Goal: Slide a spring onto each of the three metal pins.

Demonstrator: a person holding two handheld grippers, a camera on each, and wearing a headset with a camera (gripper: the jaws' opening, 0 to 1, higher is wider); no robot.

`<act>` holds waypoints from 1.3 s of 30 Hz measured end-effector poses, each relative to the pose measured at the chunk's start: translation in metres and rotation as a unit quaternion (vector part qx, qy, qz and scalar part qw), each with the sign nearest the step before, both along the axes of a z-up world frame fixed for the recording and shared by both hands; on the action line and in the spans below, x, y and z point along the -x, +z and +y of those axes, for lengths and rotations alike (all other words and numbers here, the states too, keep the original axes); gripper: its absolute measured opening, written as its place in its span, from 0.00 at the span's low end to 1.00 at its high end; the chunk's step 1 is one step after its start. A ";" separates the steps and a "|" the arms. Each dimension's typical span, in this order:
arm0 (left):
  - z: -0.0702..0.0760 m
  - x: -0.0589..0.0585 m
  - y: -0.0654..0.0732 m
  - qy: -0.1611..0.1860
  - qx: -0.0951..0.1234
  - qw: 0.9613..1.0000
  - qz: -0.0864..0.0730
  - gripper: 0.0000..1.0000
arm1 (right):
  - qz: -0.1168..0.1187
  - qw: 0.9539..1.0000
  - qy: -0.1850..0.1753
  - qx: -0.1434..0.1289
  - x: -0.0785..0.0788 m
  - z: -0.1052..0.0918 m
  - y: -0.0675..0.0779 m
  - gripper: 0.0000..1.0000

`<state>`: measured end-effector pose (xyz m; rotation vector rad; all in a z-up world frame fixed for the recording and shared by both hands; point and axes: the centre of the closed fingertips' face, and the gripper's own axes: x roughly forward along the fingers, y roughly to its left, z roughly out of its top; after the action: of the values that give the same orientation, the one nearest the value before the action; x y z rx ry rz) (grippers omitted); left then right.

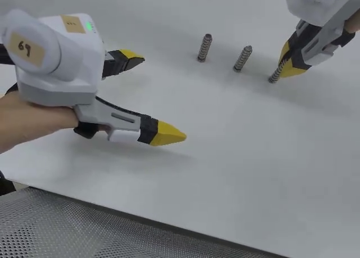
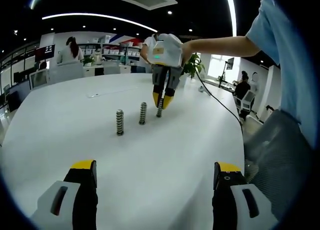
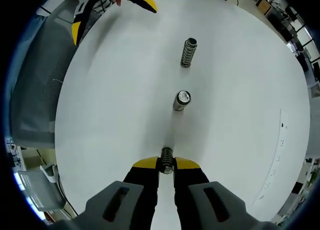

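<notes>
Right claw pinches the end spring, apparently to seat it upright; left claw spread, parked clear.

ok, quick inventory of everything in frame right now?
white tabletop: one, white, under everything
grey coiled metal springs: three, grey, upright in a row on the tabletop
end spring: one of those three, between the right gripper's jaws
shiny metal pin top: one, silver, inside the middle spring
grey perforated mesh: one, at the table's near edge
people at desks: at least two, far background
left gripper: yellow-tipped, open
right gripper: yellow-tipped, shut on end spring
person's hand: one, holding left gripper
</notes>
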<state>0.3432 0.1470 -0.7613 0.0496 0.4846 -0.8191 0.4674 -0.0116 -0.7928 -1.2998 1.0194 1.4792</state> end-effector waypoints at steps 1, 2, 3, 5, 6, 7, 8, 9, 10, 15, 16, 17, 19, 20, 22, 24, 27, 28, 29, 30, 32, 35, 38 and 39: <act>0.000 0.000 0.000 0.000 0.000 1.000 0.000 0.94 | 0.000 1.000 0.001 0.000 0.000 0.000 0.000 0.08; 0.000 0.000 0.000 0.000 -0.001 1.000 0.000 0.94 | -0.001 1.000 0.000 0.000 0.001 0.000 0.001 0.08; 0.000 0.000 0.000 0.000 -0.001 1.000 0.000 0.94 | -0.001 1.000 -0.001 0.000 0.002 0.000 0.001 0.08; 0.000 0.000 0.000 -0.001 0.000 1.000 0.000 0.94 | 0.000 1.000 0.000 0.000 0.005 0.000 0.001 0.08; 0.000 0.000 0.000 -0.001 0.000 1.000 0.000 0.94 | 0.000 1.000 0.000 0.001 0.006 0.000 0.001 0.08; 0.001 0.000 0.000 -0.001 -0.001 1.000 -0.001 0.94 | -0.001 1.000 0.001 0.001 0.006 0.000 0.001 0.08; 0.001 0.000 0.000 -0.001 -0.001 1.000 0.000 0.94 | 0.000 1.000 0.003 0.003 0.007 -0.001 0.001 0.08; 0.001 0.000 0.000 -0.001 -0.001 1.000 0.000 0.94 | 0.000 1.000 0.005 0.003 0.008 0.000 0.001 0.08; 0.001 0.000 0.000 0.000 -0.001 1.000 -0.001 0.94 | -0.001 1.000 0.006 0.004 0.009 -0.001 0.001 0.08; 0.003 0.001 0.000 0.001 -0.002 1.000 -0.001 0.94 | 0.005 1.000 0.001 0.008 0.014 -0.003 0.000 0.14; 0.003 0.001 0.001 0.001 -0.002 1.000 -0.001 0.94 | 0.005 1.000 0.001 0.008 0.014 -0.003 0.000 0.16; 0.004 0.001 0.001 0.001 -0.003 1.000 -0.001 0.94 | 0.004 1.000 0.001 0.010 0.015 -0.004 0.000 0.16; 0.004 0.001 0.001 0.002 -0.002 1.000 -0.001 0.94 | 0.003 1.000 -0.003 0.005 0.016 -0.004 0.001 0.20; 0.004 0.001 0.001 0.002 -0.002 1.000 -0.001 0.94 | 0.002 1.000 -0.007 0.001 0.016 -0.004 0.001 0.24; 0.004 0.001 0.002 0.001 -0.003 1.000 -0.003 0.94 | 0.000 1.000 -0.009 -0.004 0.016 -0.004 0.002 0.29; 0.003 0.000 0.002 0.001 -0.001 1.000 -0.003 0.94 | 0.001 1.000 -0.014 -0.012 0.018 -0.004 0.003 0.34; 0.002 0.000 0.003 0.001 -0.001 1.000 -0.004 0.94 | 0.003 0.999 -0.027 -0.032 0.020 -0.001 0.005 0.41; 0.002 -0.001 0.003 0.001 -0.001 1.000 -0.004 0.94 | 0.005 0.999 -0.033 -0.038 0.019 0.000 0.003 0.43; 0.001 -0.001 0.004 0.000 -0.001 1.000 -0.005 0.94 | 0.003 0.998 -0.037 -0.044 0.019 0.001 0.002 0.46; 0.001 -0.001 0.004 0.000 0.000 1.000 -0.005 0.94 | 0.007 0.997 -0.042 -0.057 0.020 0.003 0.003 0.48; 0.001 -0.002 0.005 0.001 0.002 1.000 -0.005 0.94 | 0.011 0.996 -0.056 -0.069 0.020 0.004 0.004 0.49; 0.000 -0.002 0.005 -0.002 0.001 1.000 -0.004 0.94 | 0.014 0.992 -0.078 -0.096 0.021 0.005 0.004 0.57; -0.001 -0.003 0.006 -0.002 0.001 1.000 -0.005 0.95 | 0.022 0.989 -0.093 -0.115 0.027 0.004 0.006 0.58; -0.001 -0.003 0.007 -0.002 0.001 1.000 -0.006 0.95 | 0.026 0.987 -0.101 -0.119 0.029 0.004 0.006 0.59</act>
<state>0.3460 0.1460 -0.7546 0.0526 0.4731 -0.8237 0.4383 -0.0074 -0.7869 -0.9639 0.9450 1.4351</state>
